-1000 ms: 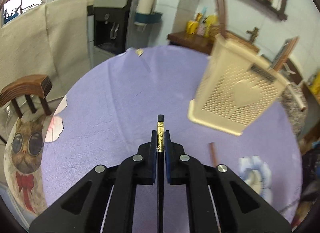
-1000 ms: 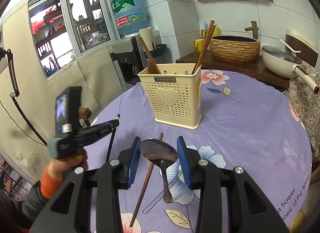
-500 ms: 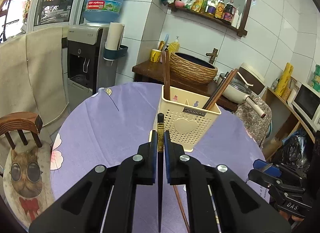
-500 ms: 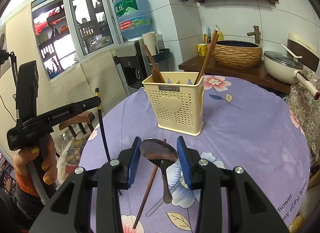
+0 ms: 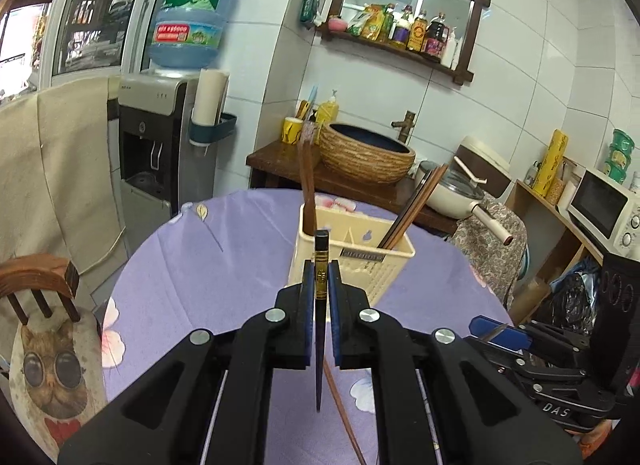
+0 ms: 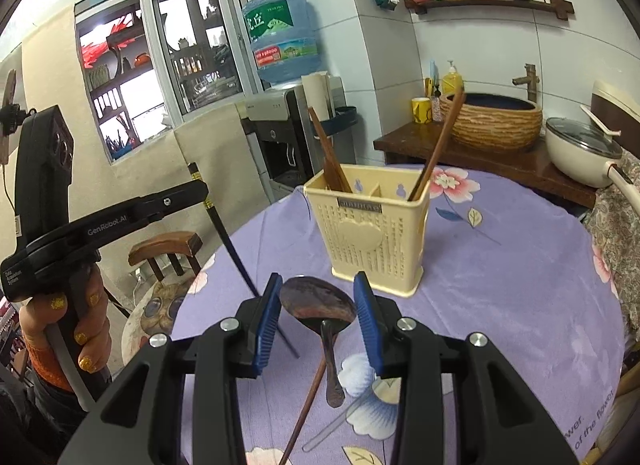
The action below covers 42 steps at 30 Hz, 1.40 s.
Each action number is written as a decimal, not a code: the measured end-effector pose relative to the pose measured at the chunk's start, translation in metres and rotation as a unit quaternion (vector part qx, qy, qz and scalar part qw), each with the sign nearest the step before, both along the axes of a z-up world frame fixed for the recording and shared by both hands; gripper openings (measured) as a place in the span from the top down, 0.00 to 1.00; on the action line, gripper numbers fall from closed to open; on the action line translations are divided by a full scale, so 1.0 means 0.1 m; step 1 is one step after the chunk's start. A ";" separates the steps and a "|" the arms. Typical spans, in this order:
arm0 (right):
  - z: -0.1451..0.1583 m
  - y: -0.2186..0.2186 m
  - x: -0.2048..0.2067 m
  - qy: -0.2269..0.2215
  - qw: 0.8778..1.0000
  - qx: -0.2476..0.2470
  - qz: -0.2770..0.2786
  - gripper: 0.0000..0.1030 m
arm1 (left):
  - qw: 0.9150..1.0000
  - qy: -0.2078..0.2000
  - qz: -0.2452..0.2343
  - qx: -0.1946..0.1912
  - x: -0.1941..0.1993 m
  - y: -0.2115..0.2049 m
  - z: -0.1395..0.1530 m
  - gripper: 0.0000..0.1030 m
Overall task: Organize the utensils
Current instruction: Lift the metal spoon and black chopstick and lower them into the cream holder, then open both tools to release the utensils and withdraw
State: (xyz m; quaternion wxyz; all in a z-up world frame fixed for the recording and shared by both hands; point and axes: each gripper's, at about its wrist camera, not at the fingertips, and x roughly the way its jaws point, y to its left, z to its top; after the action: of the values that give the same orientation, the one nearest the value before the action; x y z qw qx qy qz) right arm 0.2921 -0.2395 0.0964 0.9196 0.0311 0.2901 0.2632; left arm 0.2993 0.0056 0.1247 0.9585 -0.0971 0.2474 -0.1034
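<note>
Left wrist view: left gripper clamped tight on a black chopstick with a gold band near its top; stick stands roughly upright between the blue pads, tip hanging above the purple cloth, raised off the table. Beyond it, cream holder, perforated, with dividers inside; brown chopsticks lean in its left and right compartments. One brown chopstick lies loose on the cloth below the gripper. Right wrist view: right gripper part open, its pads against the rim of a dark metal spoon, bowl up and handle hanging down; grasp appears firm. Holder stands upright near mid-table, heart emblem facing the camera. A hand grips the left tool at frame left.
</note>
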 end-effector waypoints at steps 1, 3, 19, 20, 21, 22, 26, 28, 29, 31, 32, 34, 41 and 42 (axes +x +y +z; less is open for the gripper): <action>0.06 -0.01 0.03 -0.005 1.000 0.007 0.002 0.65 | 1.000 -0.007 -0.001 0.000 0.00 0.00 0.06 0.93; 0.19 -0.02 0.10 -0.016 1.000 0.024 0.005 0.65 | 1.000 -0.020 -0.001 -0.002 0.03 0.00 0.21 0.93; 1.06 0.10 1.13 -0.104 0.992 0.017 -0.076 0.65 | 0.996 -0.083 0.036 0.001 1.05 -0.24 1.40 0.93; 0.98 0.11 1.19 -0.101 0.991 0.013 -0.083 0.65 | 0.996 -0.076 0.042 0.003 1.15 -0.25 1.35 0.93; 0.90 0.10 1.23 -0.099 0.991 0.012 -0.085 0.65 | 0.996 -0.072 0.050 0.005 1.23 -0.25 1.28 0.93; 0.81 0.11 1.28 -0.094 0.992 0.008 -0.087 0.65 | 0.996 -0.066 0.053 0.004 1.30 -0.25 1.21 0.93; 0.46 0.13 1.42 -0.068 0.993 0.000 -0.098 0.65 | 0.998 -0.032 0.060 0.008 1.53 -0.25 0.81 0.93; 0.27 0.14 1.47 -0.054 0.993 -0.003 -0.101 0.65 | 0.998 -0.015 0.059 0.010 1.58 -0.25 0.60 0.93; 0.19 0.15 1.49 -0.048 0.994 -0.006 -0.103 0.65 | 0.998 -0.006 0.058 0.011 1.60 -0.26 0.49 0.93; 0.07 0.18 1.51 -0.039 0.994 -0.011 -0.104 0.65 | 0.998 0.007 0.053 0.014 1.61 -0.27 0.31 0.93; 0.03 0.19 1.52 -0.037 0.994 -0.014 -0.104 0.65 | 0.998 0.013 0.051 0.016 1.61 -0.28 0.23 0.93; -0.09 0.23 1.51 -0.037 0.993 -0.027 -0.105 0.65 | 0.999 0.021 0.047 0.016 1.61 -0.30 0.11 0.93; -0.26 0.25 1.47 -0.042 0.992 -0.045 -0.113 0.64 | 0.998 0.028 0.043 0.028 1.60 -0.40 -0.11 0.93; -0.25 0.24 1.47 -0.042 0.992 -0.043 -0.113 0.64 | 0.998 0.029 0.040 0.028 1.59 -0.41 -0.11 0.93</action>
State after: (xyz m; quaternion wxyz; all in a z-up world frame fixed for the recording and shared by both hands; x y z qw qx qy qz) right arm 0.4387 -0.2154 0.0711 0.9551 0.0135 0.2572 0.1465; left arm 0.4587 -0.0353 0.1136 0.9567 -0.0825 0.2735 -0.0555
